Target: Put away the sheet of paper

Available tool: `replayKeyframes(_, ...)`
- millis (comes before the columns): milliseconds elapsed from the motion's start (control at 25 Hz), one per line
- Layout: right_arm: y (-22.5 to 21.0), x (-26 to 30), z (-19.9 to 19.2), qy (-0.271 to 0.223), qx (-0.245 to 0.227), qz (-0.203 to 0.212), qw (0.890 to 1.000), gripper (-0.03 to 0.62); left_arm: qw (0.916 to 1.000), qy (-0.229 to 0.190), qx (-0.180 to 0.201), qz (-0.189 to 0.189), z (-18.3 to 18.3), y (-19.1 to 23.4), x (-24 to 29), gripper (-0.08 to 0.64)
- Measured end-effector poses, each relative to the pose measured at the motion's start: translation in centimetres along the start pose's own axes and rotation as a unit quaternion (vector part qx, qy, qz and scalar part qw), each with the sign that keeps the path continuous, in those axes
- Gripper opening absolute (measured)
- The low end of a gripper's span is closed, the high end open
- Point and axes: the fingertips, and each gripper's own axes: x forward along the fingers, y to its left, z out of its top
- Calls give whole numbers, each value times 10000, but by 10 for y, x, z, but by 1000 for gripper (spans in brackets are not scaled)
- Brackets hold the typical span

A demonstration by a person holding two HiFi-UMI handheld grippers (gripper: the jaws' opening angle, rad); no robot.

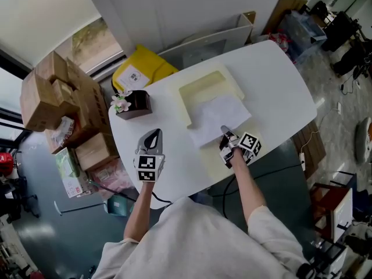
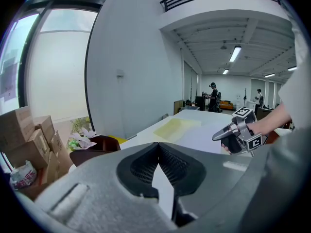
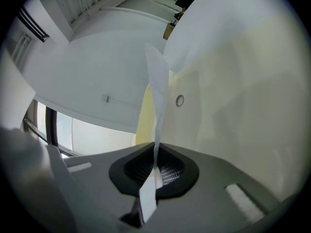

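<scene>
Right gripper (image 1: 224, 130): jaws clenched on the near edge of the sheet (image 1: 220, 116). In the right gripper view the paper runs edge-on up out of the jaws. Right forearm reaches from the near counter (image 1: 273, 74) edge toward the far side, gripper tilted slightly down, hand (image 1: 235, 153) wrapped round the grip.

Sheet lies over the middle of the open pale-yellow folder (image 1: 200, 89), centre of the counter, with its near edge lifted in the jaws.

Left gripper (image 1: 153, 133): jaws closed together, nothing between them. It is held low over the left part of the counter, well apart from the folder and pointing far. A flower box (image 1: 135, 103) stands just beyond it.
</scene>
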Motion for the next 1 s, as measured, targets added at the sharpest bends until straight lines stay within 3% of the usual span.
replayKeyframes(320, 6, 33, 9, 94, -6, -32, 10000, 2, 9998, 54, -85, 150, -3, 9, -3, 5)
replayKeyframes(1000, 22, 95, 26, 182, 59, 90, 9998, 2, 9997, 229, -38, 109, -12, 14, 5, 5)
